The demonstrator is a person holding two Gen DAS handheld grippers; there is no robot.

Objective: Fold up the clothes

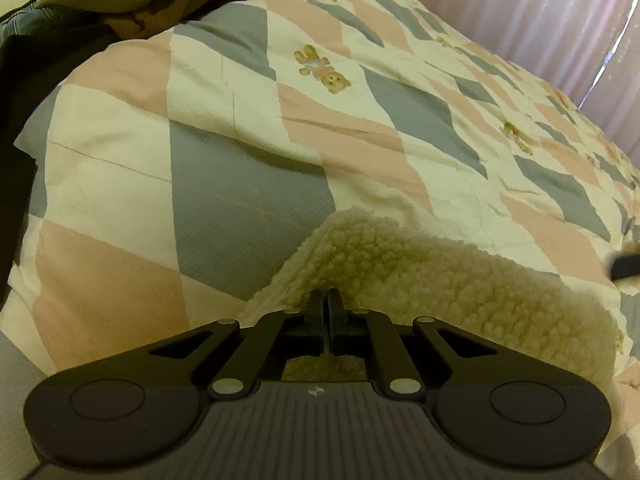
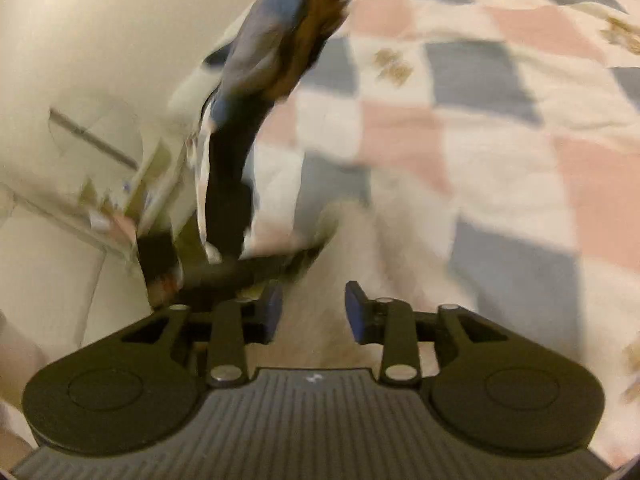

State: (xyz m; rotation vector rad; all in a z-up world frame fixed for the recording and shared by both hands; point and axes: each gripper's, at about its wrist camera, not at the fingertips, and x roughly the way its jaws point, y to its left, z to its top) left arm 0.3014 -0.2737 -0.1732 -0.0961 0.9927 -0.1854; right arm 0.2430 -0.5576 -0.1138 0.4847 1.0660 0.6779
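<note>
Quilt covers the whole bed, soft and lumpy, so a fold laid on it can sag or skew. Heap of dark clothes sits at the far corner, well apart from me, no snag risk yet. Fleece lies on the quilt right under my hands; my left gripper is pinched closed on its edge, only a thin bite, so a hard pull could slip it out or drag the whole piece crooked. My right gripper has jaws apart, nothing between them, pale fleece blurred below. Risk as I see it: one corner held, other side loose, fold goes uneven. Right view is smeared, so a re-grab could miss the edge or catch quilt instead.
</note>
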